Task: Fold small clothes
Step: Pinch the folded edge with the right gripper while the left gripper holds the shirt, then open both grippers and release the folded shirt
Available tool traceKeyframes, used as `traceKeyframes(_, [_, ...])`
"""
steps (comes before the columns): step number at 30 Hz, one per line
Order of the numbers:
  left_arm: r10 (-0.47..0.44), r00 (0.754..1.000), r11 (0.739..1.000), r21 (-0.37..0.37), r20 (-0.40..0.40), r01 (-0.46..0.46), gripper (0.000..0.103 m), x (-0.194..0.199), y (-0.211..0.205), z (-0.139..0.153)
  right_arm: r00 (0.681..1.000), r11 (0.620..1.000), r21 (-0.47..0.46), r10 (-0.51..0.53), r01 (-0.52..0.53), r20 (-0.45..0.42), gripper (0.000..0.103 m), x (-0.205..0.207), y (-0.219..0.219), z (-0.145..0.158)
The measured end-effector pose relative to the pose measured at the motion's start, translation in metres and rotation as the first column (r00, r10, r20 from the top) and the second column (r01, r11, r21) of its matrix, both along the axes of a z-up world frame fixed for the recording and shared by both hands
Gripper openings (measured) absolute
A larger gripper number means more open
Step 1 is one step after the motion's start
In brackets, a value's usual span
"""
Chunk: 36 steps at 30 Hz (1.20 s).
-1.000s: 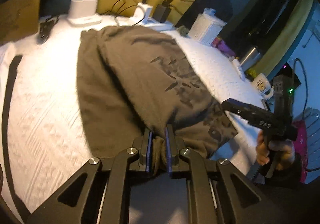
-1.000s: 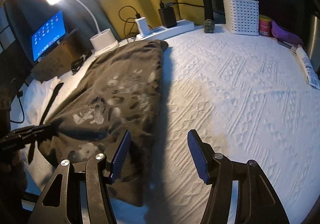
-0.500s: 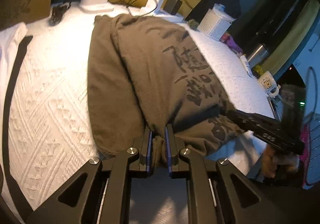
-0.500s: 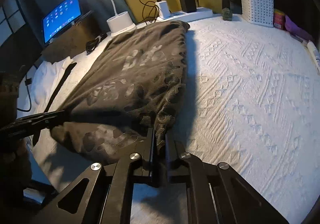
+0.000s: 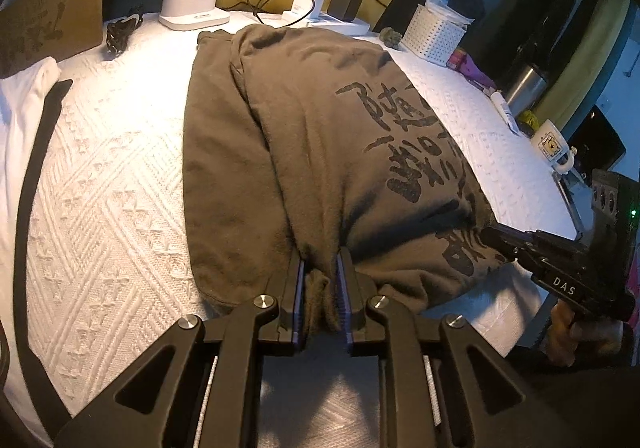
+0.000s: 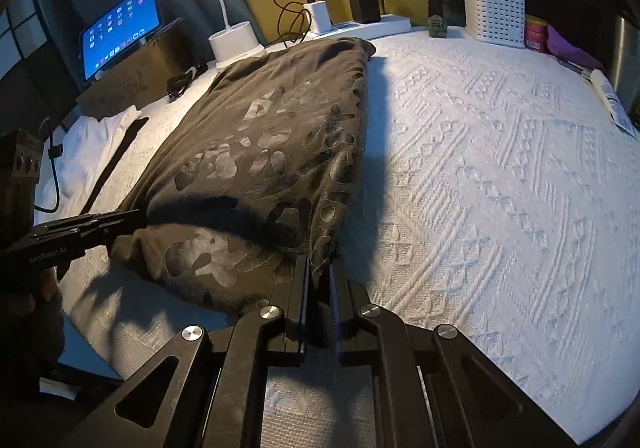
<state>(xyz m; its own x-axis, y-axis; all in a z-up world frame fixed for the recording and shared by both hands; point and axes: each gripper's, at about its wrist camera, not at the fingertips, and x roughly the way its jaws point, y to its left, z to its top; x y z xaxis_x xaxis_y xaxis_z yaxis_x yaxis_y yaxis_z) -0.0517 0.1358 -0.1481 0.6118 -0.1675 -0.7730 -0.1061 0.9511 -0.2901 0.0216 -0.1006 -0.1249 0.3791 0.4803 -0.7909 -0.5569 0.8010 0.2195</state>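
An olive shirt with dark lettering lies folded lengthwise on the white textured bedspread. My left gripper has the shirt's near hem bunched between its pads, and its jaws are opening slightly. In the right wrist view the shirt fills the left half, its print shiny under the lamp. My right gripper is shut on the shirt's near right corner. Each gripper shows in the other's view: the right gripper at the shirt's right corner, the left gripper at its left.
Along the far edge stand a lamp base, chargers on a power strip and a white basket. A tablet leans on a cardboard box. A mug and a steel flask stand right; a white cloth with a black strap lies left.
My right gripper moved left to the shirt's near right corner and shut on it. My left gripper kept its hold on the hem, its pads now a little wider apart.
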Motion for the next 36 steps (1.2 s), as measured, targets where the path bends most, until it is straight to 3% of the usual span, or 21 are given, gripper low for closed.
traceKeyframes(7, [-0.003, 1.0, 1.0, 0.005, -0.006, 0.003, 0.021, -0.006, -0.011, 0.002, 0.999, 1.0, -0.012, -0.015, 0.015, 0.029, 0.01, -0.007, -0.002, 0.0])
traceKeyframes(17, [-0.021, 1.0, 0.999, 0.03, -0.015, 0.021, 0.021, -0.009, -0.014, 0.013, 1.0, 1.0, 0.007, -0.003, 0.003, -0.005, 0.011, -0.002, -0.009, 0.0])
traceKeyframes(19, [-0.023, 1.0, 0.999, 0.023, 0.008, 0.023, 0.024, -0.009, -0.012, 0.023, 1.0, 1.0, 0.005, -0.004, 0.004, -0.012, 0.012, 0.001, -0.01, 0.003])
traceKeyframes(21, [-0.016, 0.999, 1.0, 0.023, 0.036, 0.015, 0.037, -0.007, -0.007, 0.035, 1.0, 1.0, 0.004, -0.006, 0.006, 0.008, 0.012, 0.004, -0.012, 0.008])
traceKeyframes(26, [0.002, 0.998, 0.999, 0.039, 0.058, -0.004, 0.041, 0.009, 0.006, 0.048, 0.999, 0.999, -0.03, -0.014, 0.015, 0.032, 0.012, 0.022, -0.009, 0.015])
traceKeyframes(36, [0.034, 0.999, 0.999, 0.023, 0.031, -0.034, 0.042, 0.067, 0.038, 0.038, 0.998, 0.994, -0.095, -0.061, 0.062, 0.01, 0.012, 0.079, -0.003, 0.01])
